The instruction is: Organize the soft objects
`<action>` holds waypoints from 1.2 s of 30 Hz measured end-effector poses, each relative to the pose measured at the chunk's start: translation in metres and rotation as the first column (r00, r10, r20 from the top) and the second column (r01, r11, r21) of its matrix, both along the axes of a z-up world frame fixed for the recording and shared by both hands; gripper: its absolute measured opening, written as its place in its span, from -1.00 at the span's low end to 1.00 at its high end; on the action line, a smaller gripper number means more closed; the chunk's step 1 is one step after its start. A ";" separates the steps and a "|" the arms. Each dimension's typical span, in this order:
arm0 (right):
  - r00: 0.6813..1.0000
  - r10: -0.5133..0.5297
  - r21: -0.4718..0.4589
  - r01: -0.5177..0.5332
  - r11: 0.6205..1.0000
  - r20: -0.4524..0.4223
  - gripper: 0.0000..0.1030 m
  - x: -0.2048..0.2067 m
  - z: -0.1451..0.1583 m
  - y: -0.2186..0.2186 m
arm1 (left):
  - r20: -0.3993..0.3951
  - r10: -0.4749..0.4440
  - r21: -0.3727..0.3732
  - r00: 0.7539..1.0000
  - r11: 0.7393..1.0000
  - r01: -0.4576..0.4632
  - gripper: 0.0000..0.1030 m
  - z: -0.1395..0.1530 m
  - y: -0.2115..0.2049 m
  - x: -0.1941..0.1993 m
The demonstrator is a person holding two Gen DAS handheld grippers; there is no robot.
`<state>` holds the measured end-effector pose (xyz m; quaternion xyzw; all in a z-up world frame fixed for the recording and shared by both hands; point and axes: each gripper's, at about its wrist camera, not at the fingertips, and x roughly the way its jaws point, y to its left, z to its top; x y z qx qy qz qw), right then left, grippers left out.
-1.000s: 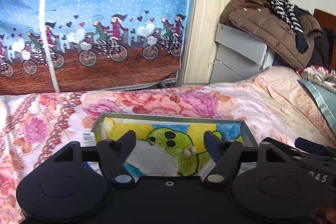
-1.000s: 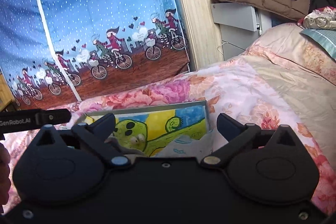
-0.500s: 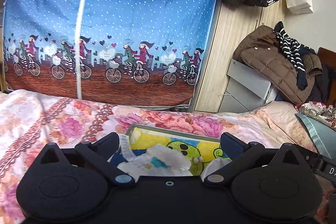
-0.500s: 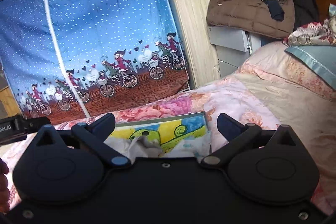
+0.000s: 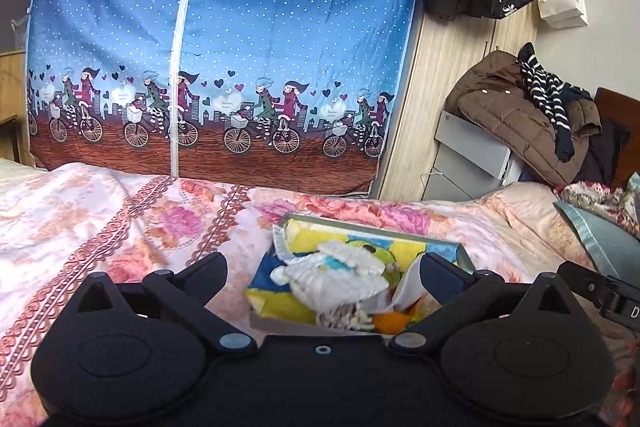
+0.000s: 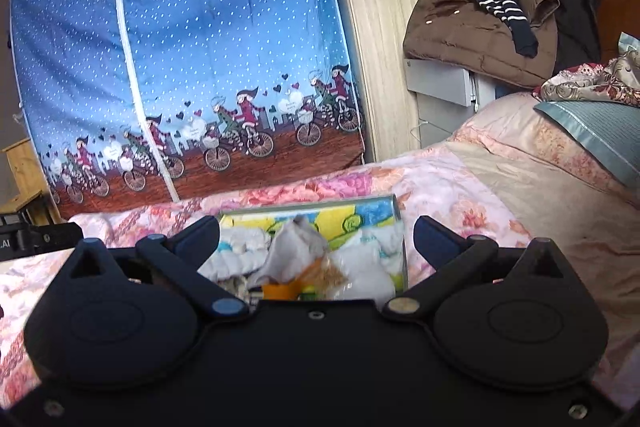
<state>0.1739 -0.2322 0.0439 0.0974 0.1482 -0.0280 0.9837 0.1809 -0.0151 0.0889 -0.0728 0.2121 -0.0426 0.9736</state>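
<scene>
A colourful cartoon-printed storage box point(image 5: 372, 225) sits on the floral bedspread, also in the right wrist view point(image 6: 320, 203). Inside lie soft items: a white and blue knitted piece point(image 5: 344, 273), a grey cloth point(image 6: 294, 247), a white cloth point(image 6: 360, 273) and something orange point(image 6: 280, 291). My left gripper point(image 5: 322, 273) is open and empty, held back above the box's near side. My right gripper point(image 6: 316, 241) is open and empty, also above the near side of the box.
The floral bedspread point(image 5: 120, 223) spreads left and right. A blue fabric wardrobe with bicycle print point(image 5: 220, 47) stands behind the bed. A brown jacket and striped garment point(image 5: 520, 115) lie on a grey cabinet. A blue pillow point(image 6: 600, 131) lies at right.
Both grippers have drawn back and up from the box. The left gripper's fingers have opened wider, and the white knitted piece now lies in the box.
</scene>
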 end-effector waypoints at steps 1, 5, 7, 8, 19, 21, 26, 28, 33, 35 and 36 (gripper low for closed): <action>1.000 -0.001 -0.005 0.001 1.000 -0.006 0.99 -0.003 -0.001 0.002 | 0.001 0.000 0.009 1.000 1.000 0.000 0.99 -0.002 0.001 -0.005; 1.000 0.003 -0.012 -0.003 1.000 -0.027 0.99 -0.012 -0.001 0.007 | -0.010 0.001 -0.005 1.000 1.000 -0.001 0.99 -0.009 0.009 -0.022; 0.999 0.002 -0.012 -0.002 1.000 -0.038 0.99 -0.017 -0.001 0.008 | -0.015 0.001 -0.013 1.000 1.000 -0.002 0.99 -0.012 0.013 -0.029; 0.999 0.000 -0.010 -0.001 1.000 -0.041 0.99 -0.019 -0.001 0.009 | -0.017 0.000 -0.011 1.000 1.000 0.000 0.98 -0.014 0.014 -0.032; 0.996 -0.018 0.021 0.020 1.000 -0.086 0.99 -0.032 -0.007 0.006 | -0.027 -0.025 0.041 0.999 0.999 0.026 0.99 -0.031 0.016 -0.061; 0.995 -0.031 0.020 0.033 0.999 -0.099 0.99 -0.035 -0.010 0.005 | -0.023 -0.030 0.052 0.999 0.998 0.031 0.99 -0.035 0.016 -0.065; 0.989 -0.069 0.028 0.073 0.997 -0.131 0.99 -0.041 -0.015 0.003 | -0.021 -0.042 0.115 0.999 0.992 0.044 0.99 -0.048 0.016 -0.075; 0.987 -0.080 0.030 0.085 0.996 -0.140 0.99 -0.043 -0.016 0.003 | -0.026 -0.041 0.123 0.999 0.991 0.044 0.99 -0.052 0.017 -0.078; 0.984 -0.073 0.005 0.075 0.997 -0.163 0.99 -0.046 -0.022 0.009 | -0.028 -0.035 0.113 0.999 0.993 0.038 0.99 -0.057 0.016 -0.083; 0.983 -0.067 -0.012 0.066 0.998 -0.172 0.99 -0.044 -0.024 0.013 | -0.026 -0.036 0.133 0.999 0.990 0.039 0.99 -0.058 0.014 -0.083; 0.982 -0.063 -0.019 0.060 0.998 -0.177 0.99 -0.043 -0.025 0.015 | -0.023 -0.032 0.144 0.999 0.989 0.035 0.99 -0.059 0.013 -0.083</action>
